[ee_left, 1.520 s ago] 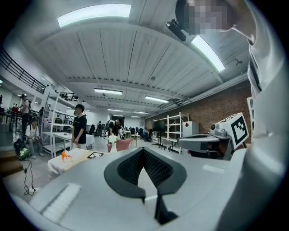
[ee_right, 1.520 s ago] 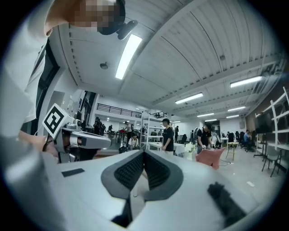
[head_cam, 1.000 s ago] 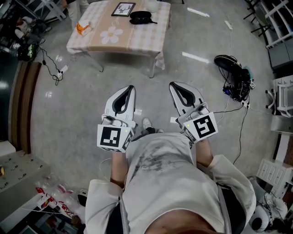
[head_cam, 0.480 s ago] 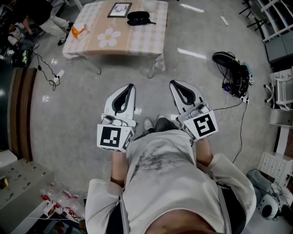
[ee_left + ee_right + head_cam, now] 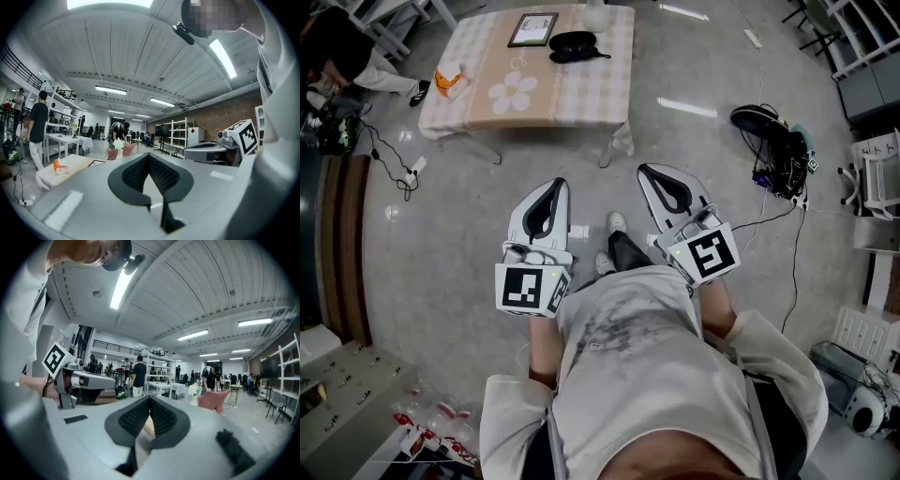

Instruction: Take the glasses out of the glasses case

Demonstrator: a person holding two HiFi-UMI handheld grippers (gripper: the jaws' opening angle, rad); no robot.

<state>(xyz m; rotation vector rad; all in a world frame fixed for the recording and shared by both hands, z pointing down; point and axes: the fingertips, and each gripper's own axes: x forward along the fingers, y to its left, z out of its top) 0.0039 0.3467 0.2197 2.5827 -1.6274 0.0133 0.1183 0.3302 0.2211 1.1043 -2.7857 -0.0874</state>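
Note:
A black glasses case (image 5: pixel 573 45) lies near the far edge of a low table with a checked cloth (image 5: pixel 581 84), well ahead of me in the head view. It is too small to tell whether it is open, and no glasses show. My left gripper (image 5: pixel 558 185) and right gripper (image 5: pixel 648 172) are held side by side in front of my chest, over the floor, far short of the table. Both are shut with nothing between the pads. The left gripper view shows its jaws (image 5: pixel 149 157) closed tip to tip, and the right gripper view shows the same (image 5: pixel 149 400).
On the table are also a framed picture (image 5: pixel 532 29) and an orange packet (image 5: pixel 448 82). A black bag with cables (image 5: pixel 776 148) lies on the floor at the right, and a power strip with cords (image 5: pixel 412 165) at the left. White racks (image 5: pixel 872 56) stand at the right edge.
The view has drifted so the table sits lower and more to the left. A leg and shoe now show stepping forward between the grippers. Both grippers stay shut.

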